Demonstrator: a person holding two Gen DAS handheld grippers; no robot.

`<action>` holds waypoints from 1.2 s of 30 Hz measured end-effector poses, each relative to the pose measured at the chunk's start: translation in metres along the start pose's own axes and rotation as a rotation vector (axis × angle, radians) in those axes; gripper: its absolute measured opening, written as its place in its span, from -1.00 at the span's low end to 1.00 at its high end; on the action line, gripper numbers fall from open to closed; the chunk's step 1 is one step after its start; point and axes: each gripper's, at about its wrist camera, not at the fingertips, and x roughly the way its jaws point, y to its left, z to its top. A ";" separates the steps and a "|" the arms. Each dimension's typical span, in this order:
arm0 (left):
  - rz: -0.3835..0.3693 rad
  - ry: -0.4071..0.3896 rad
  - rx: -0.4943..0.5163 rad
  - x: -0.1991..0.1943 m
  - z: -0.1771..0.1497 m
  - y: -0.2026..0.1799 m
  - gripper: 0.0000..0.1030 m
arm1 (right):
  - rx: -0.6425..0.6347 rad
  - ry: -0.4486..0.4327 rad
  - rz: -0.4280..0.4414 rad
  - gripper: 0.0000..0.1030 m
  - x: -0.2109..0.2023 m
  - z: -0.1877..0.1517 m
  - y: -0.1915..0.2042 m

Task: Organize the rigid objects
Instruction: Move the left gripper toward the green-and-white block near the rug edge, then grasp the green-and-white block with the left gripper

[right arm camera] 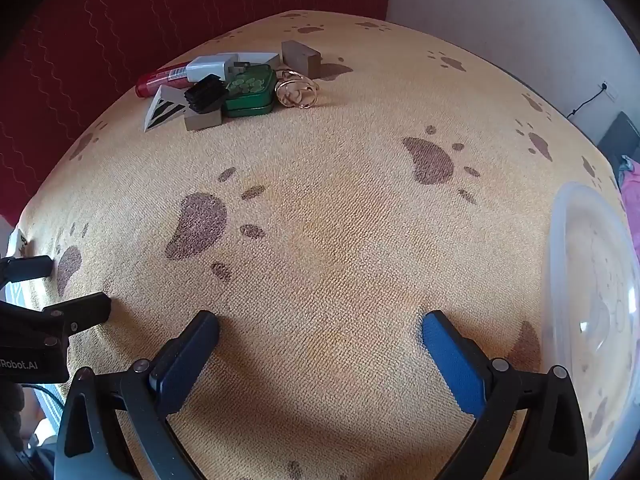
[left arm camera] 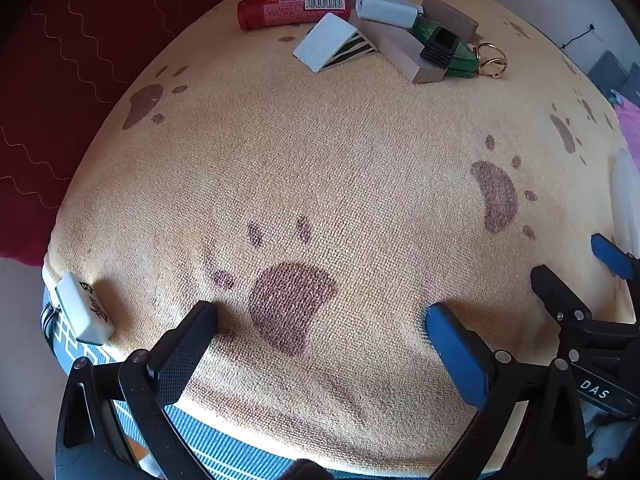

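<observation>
While both grippers, left gripper (left arm camera: 320, 320) and right gripper (right arm camera: 320, 328), stood wide open and empty, the object pile (right arm camera: 224, 84) lay far ahead, left of the right one; clear container (right arm camera: 592, 280) beside it.

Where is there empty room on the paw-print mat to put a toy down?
The big middle of the mat is bare, between the far pile and the clear bowl on the right. It is crowded at the pile: red tube, green tin, rings.
</observation>
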 end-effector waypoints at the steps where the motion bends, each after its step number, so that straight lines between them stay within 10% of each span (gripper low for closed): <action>1: 0.000 0.000 0.000 0.000 0.000 0.000 1.00 | -0.001 0.001 -0.001 1.00 0.000 0.000 0.000; 20: -0.015 0.005 0.014 -0.002 0.003 0.001 0.95 | -0.003 0.013 0.001 1.00 0.002 -0.005 0.001; 24: -0.055 -0.024 0.019 -0.021 0.004 0.005 0.66 | -0.002 0.019 0.000 1.00 0.003 -0.005 0.003; 36: 0.026 -0.152 -0.106 -0.079 -0.026 0.062 0.66 | -0.002 0.035 0.001 1.00 0.003 -0.005 0.003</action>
